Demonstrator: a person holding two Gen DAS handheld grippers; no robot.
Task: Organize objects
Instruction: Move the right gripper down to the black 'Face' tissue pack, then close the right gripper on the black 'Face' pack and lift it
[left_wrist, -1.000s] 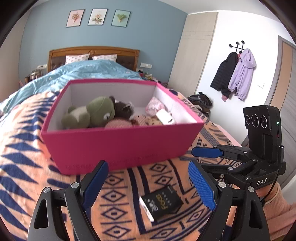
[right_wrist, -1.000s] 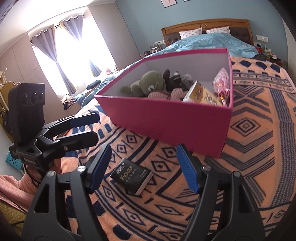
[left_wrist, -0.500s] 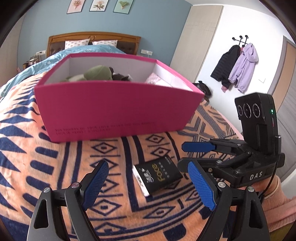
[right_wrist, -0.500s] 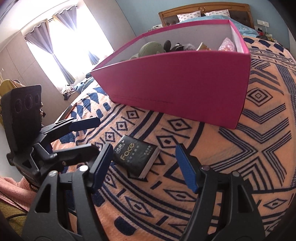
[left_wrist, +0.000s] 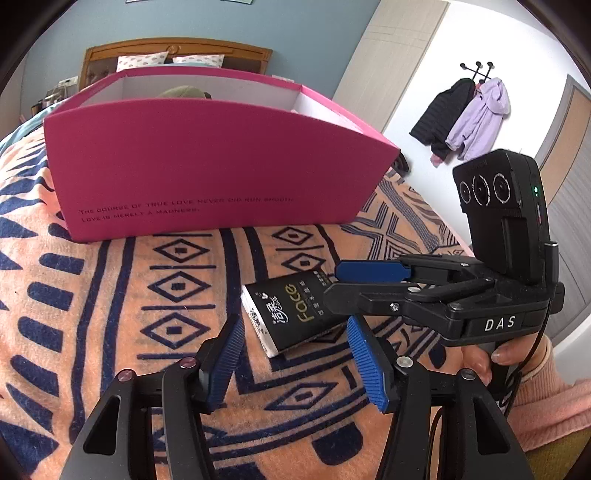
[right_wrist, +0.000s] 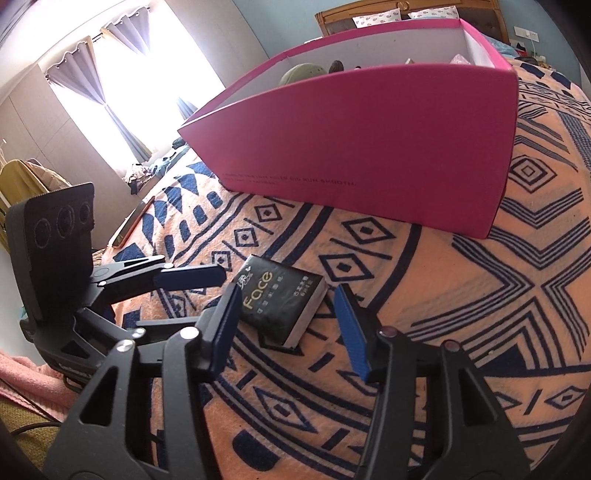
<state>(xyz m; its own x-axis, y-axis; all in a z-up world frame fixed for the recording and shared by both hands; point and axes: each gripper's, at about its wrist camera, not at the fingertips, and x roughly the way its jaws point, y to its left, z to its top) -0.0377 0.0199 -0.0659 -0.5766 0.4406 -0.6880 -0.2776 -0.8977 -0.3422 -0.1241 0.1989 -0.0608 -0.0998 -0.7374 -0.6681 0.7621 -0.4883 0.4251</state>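
A black tissue pack marked "Face" (left_wrist: 295, 314) lies flat on the orange and navy patterned blanket (left_wrist: 129, 314), in front of a pink box (left_wrist: 207, 177). My left gripper (left_wrist: 295, 363) is open, low over the blanket, its fingers either side of the pack's near end. My right gripper (right_wrist: 291, 325) is open too and straddles the same pack (right_wrist: 284, 302) from the other side. Each gripper shows in the other's view: the right one (left_wrist: 354, 284) and the left one (right_wrist: 199, 291). The pink box (right_wrist: 369, 136) holds a green plush toy (right_wrist: 301, 72), mostly hidden by its wall.
A wooden headboard with pillows (left_wrist: 173, 55) lies beyond the box. Coats hang on wall hooks (left_wrist: 469, 114) at the right by a door. A bright curtained window (right_wrist: 122, 85) is at the left. A phone (right_wrist: 133, 218) lies near the blanket's left edge.
Both grippers have come down and forward towards the tissue pack, which now sits between their open fingers. The box's contents have dropped out of sight behind its wall.
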